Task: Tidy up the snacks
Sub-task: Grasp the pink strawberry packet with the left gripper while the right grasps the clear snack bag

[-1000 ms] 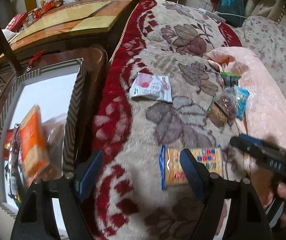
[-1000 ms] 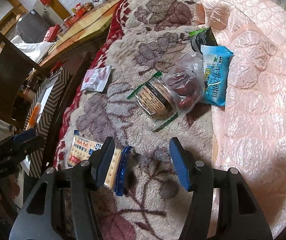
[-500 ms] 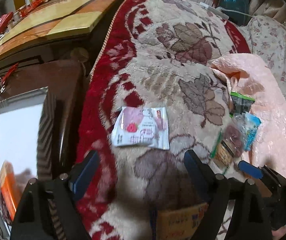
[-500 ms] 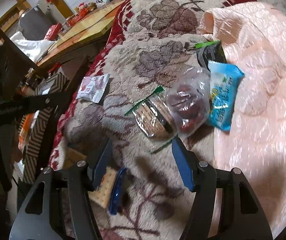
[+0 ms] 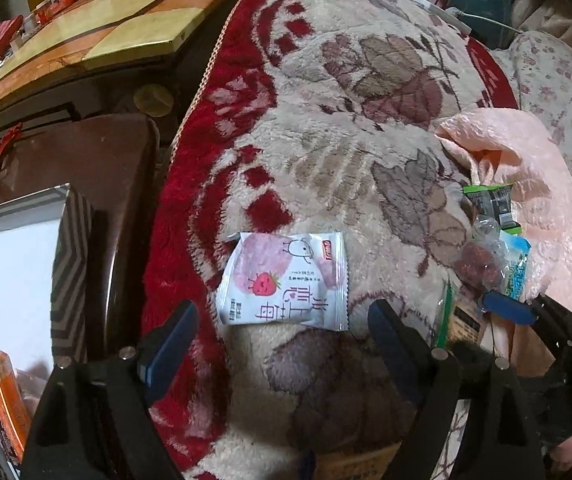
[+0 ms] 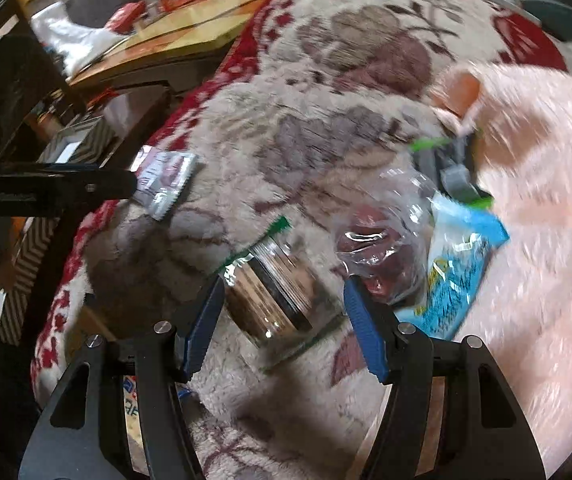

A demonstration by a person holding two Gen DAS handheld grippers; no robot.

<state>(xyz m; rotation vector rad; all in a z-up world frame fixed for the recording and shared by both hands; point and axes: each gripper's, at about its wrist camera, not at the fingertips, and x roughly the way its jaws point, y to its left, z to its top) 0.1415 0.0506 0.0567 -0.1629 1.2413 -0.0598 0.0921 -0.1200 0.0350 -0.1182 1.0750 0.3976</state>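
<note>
Now, taking the strawberry packet [image 5: 284,280] as the mark: far to its left stood the striped box [image 5: 68,264], an orange packet [image 5: 6,396] lying in its near corner, and less of that box showed than a second before. The left gripper [image 5: 282,320] had travelled up the floral blanket [image 5: 326,140] from the yellow cracker packet [image 5: 360,466], which had dropped to the bottom edge, and hung with the strawberry packet just beyond its spread blue fingers [image 5: 168,338], nothing between them. To the packet's right lay the clear-wrapped biscuit pack [image 6: 274,300], then the bag of red fruit [image 6: 374,256], the blue sachet [image 6: 458,272] and the dark green-edged sachet [image 6: 452,168] against the pink quilt [image 6: 538,208]. The right gripper [image 6: 282,320] had left the crackers as well; its jaws were widening, the biscuit pack showing in the gap, its pads [image 6: 360,326] not pressing on it.
</note>
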